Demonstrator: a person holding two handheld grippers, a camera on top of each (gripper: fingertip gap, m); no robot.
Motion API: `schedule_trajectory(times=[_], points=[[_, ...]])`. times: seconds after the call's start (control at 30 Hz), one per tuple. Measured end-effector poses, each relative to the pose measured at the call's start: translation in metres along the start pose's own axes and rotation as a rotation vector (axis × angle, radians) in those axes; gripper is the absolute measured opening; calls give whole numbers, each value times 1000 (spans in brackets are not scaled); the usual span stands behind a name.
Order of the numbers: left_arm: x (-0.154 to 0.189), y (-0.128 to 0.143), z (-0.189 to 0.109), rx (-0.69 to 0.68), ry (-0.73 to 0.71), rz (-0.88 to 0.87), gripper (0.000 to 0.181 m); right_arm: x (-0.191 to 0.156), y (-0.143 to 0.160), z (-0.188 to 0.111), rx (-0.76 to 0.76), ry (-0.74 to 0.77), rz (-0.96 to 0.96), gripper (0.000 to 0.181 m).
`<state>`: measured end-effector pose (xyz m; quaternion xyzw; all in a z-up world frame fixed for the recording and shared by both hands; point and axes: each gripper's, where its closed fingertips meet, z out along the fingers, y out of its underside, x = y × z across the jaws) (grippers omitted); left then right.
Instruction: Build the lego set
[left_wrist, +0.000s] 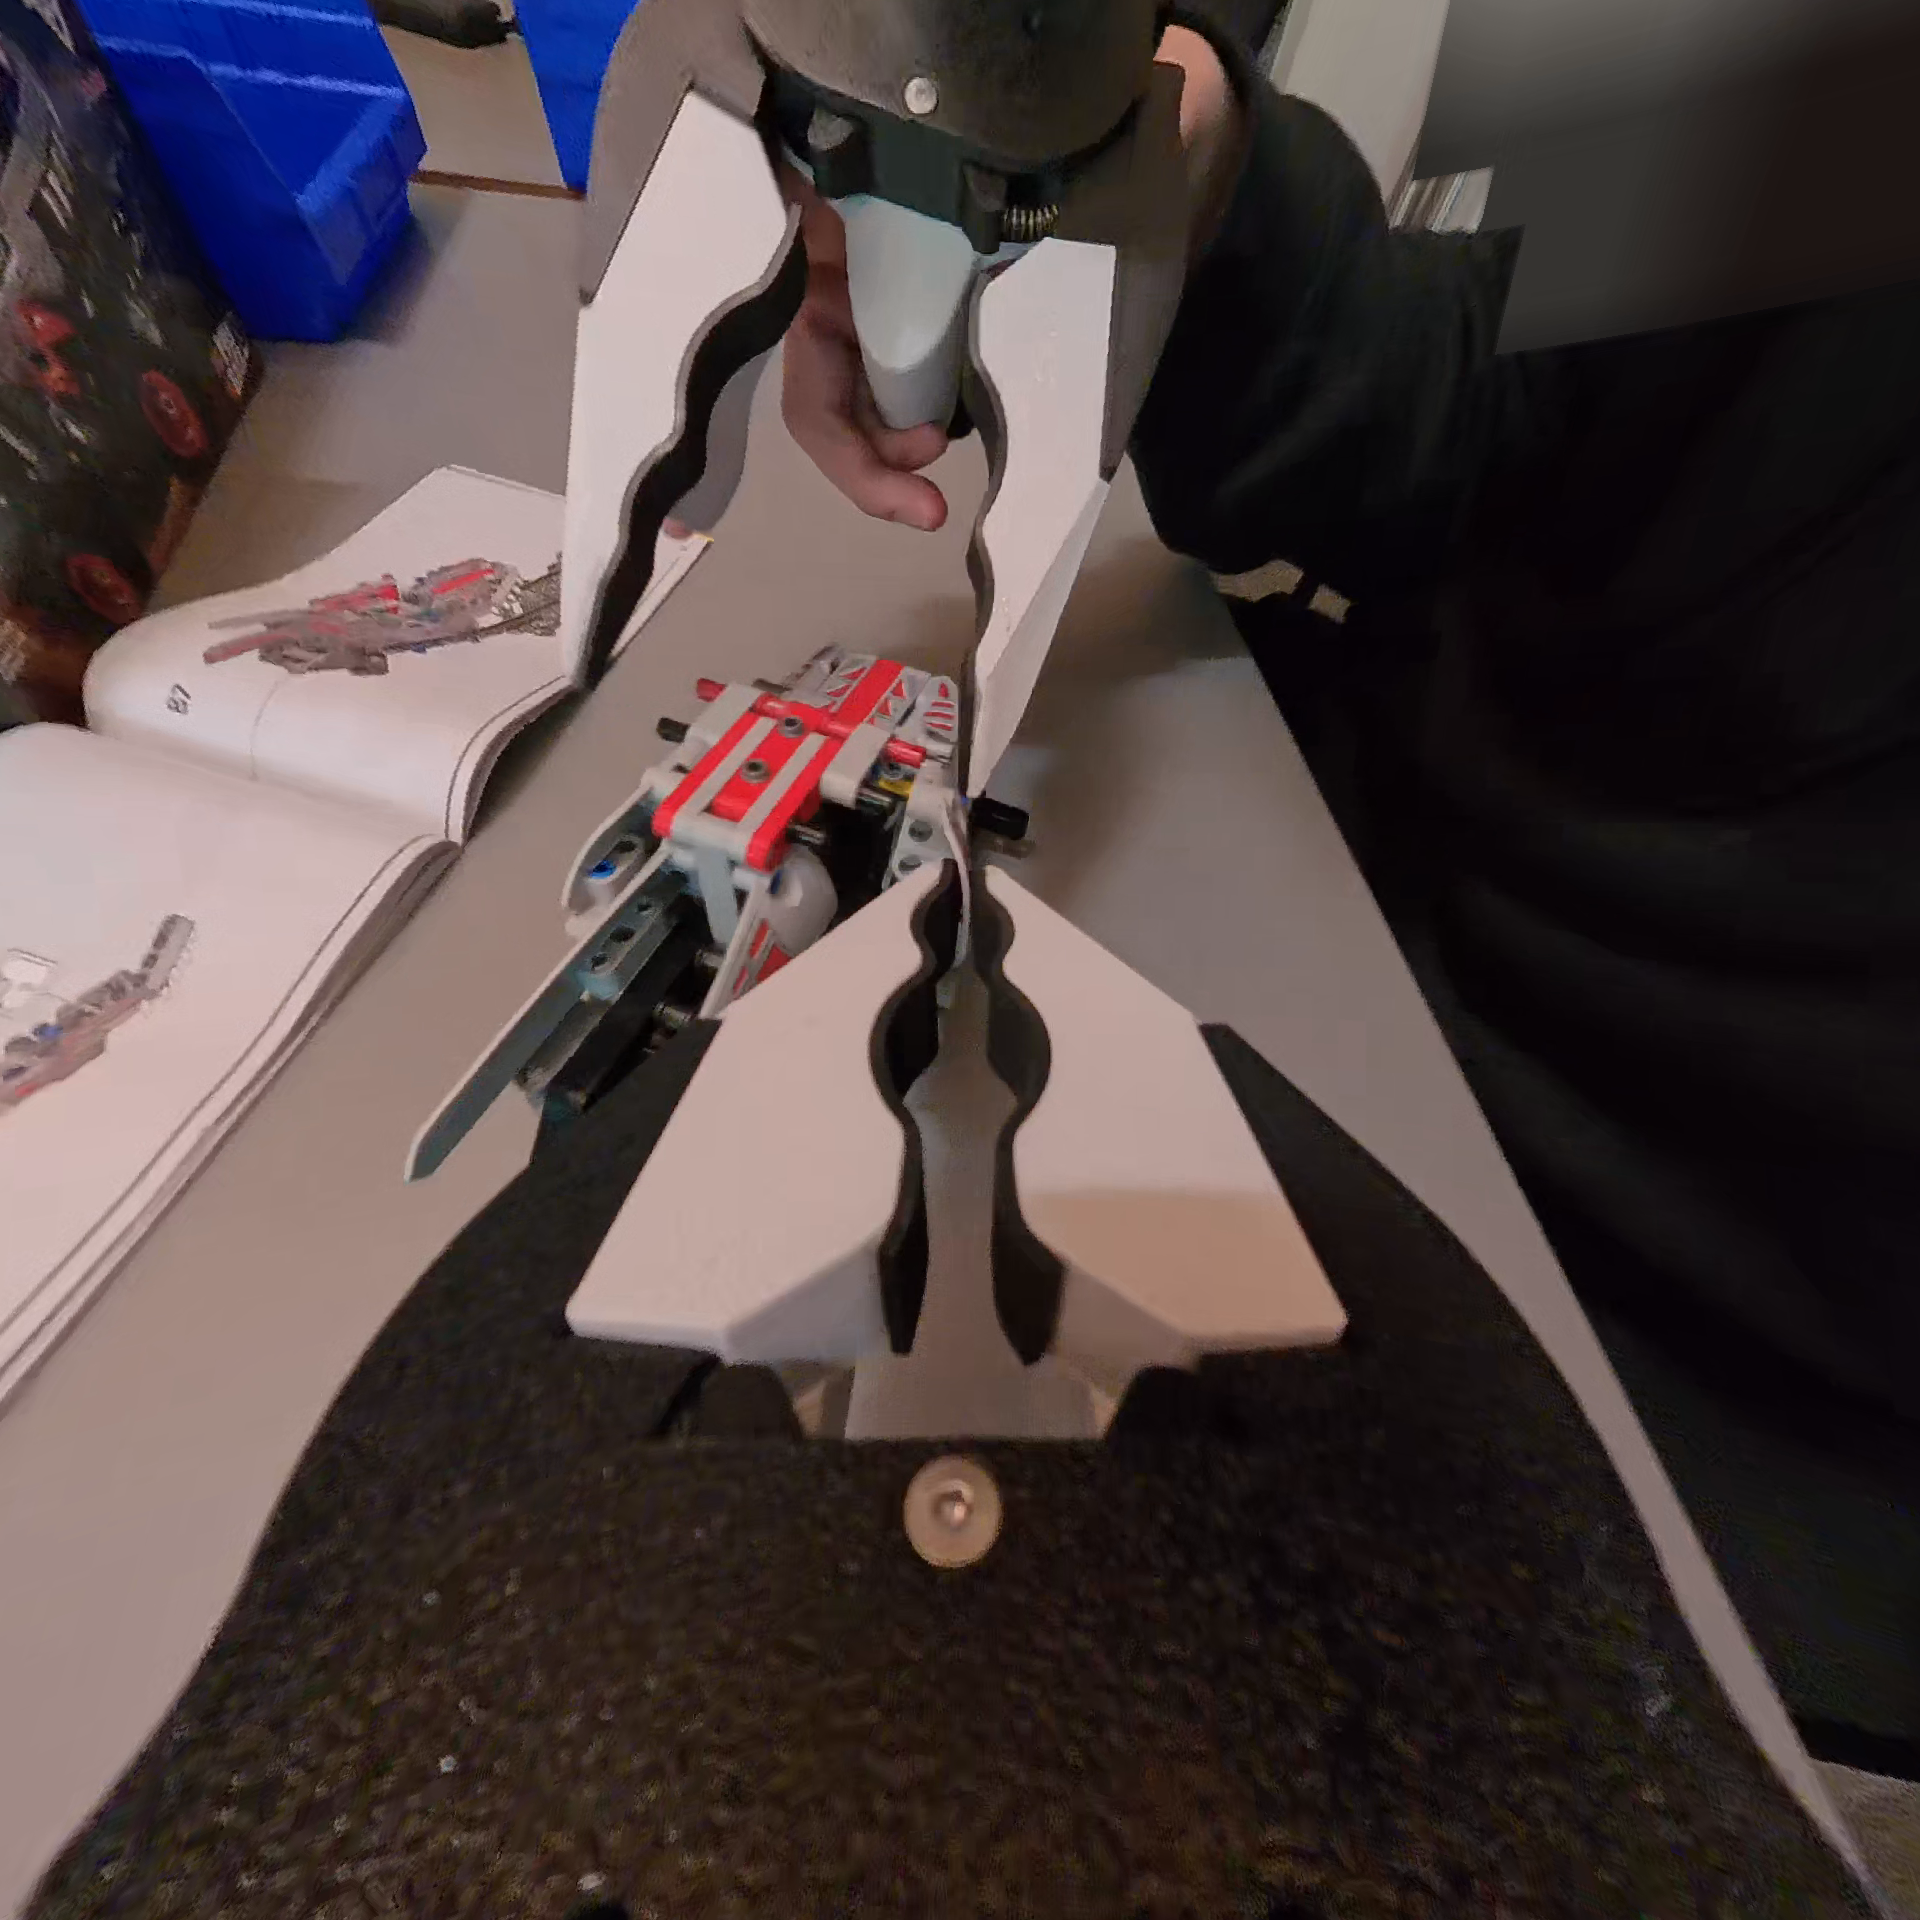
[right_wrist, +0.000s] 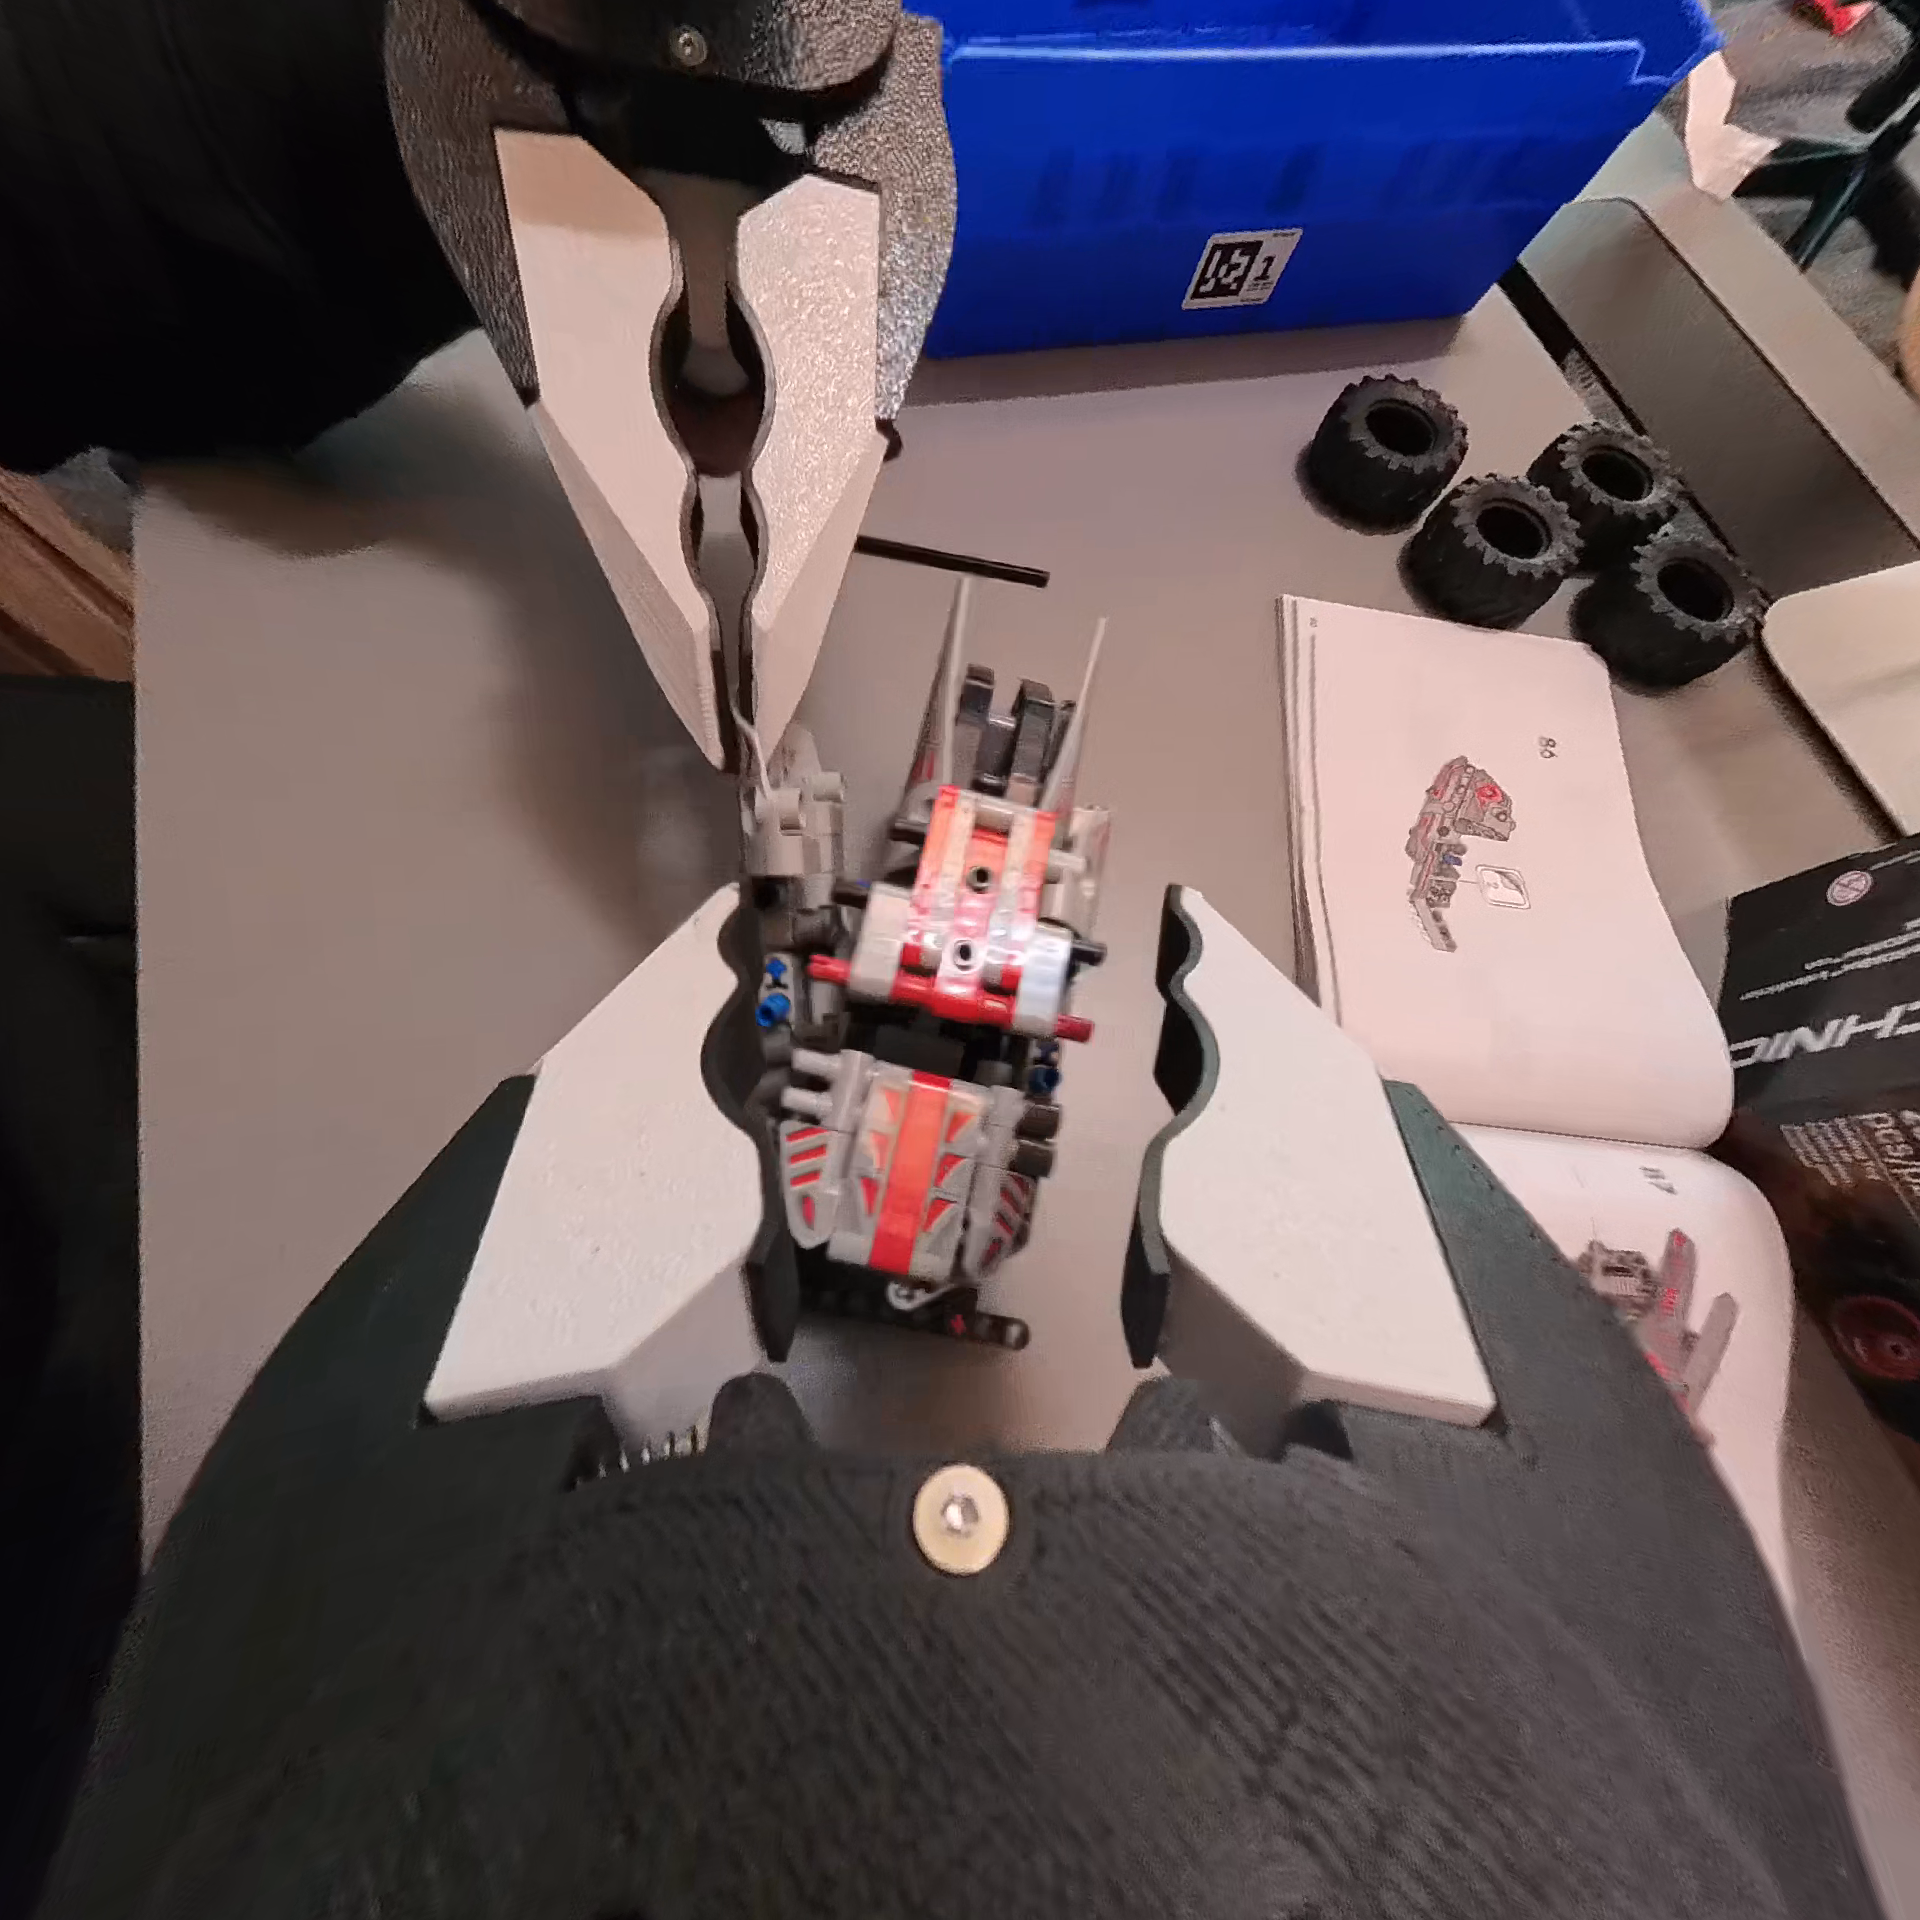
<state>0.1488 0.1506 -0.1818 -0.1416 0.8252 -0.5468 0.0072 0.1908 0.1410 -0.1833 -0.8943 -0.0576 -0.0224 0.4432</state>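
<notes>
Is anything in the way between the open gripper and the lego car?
No, nothing visible. The right gripper is open with the lego car already sitting between its fingers on the table. The left gripper pinches a thin part at the car's far end.

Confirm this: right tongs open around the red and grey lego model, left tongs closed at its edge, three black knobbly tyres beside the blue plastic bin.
Wrong on the count: four black knobbly tyres, per the right wrist view. The rest holds: right tongs open around the red and grey lego model, left tongs closed at its edge, blue plastic bin nearby.
</notes>
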Motion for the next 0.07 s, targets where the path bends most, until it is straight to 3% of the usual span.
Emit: schedule_trajectory(times=[0.07], points=[[-3, -1, -6, 0, 31, -73, 0, 4, 0, 2, -20, 5, -10, 83]])
